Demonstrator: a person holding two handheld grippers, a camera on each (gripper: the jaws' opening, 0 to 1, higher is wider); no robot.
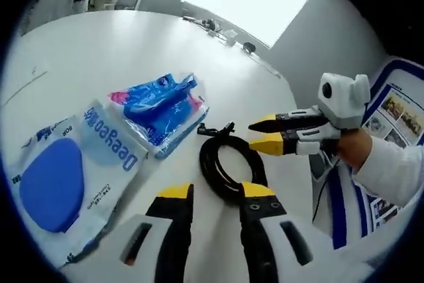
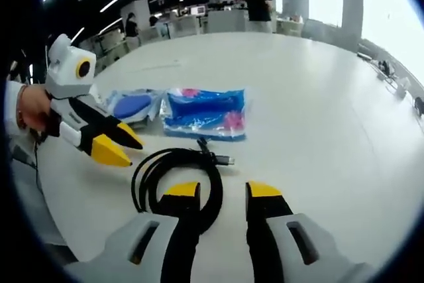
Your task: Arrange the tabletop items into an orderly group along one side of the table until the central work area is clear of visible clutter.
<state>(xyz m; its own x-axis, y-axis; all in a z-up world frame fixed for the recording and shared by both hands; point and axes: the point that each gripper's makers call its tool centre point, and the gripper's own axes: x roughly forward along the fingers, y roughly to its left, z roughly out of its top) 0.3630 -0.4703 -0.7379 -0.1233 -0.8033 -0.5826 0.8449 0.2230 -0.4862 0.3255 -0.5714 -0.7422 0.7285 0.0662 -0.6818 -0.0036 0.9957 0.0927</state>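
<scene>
Left gripper view: the left gripper (image 1: pixel 216 191) hovers with jaws parted, empty, over a coiled black cable (image 1: pixel 228 164) on the white table (image 1: pixel 119 51); beside the cable lie a blue plastic packet (image 1: pixel 162 107) and a white pouch (image 1: pixel 66 177). The right gripper (image 1: pixel 266 134) hovers near the cable, jaws released, holding nothing
</scene>
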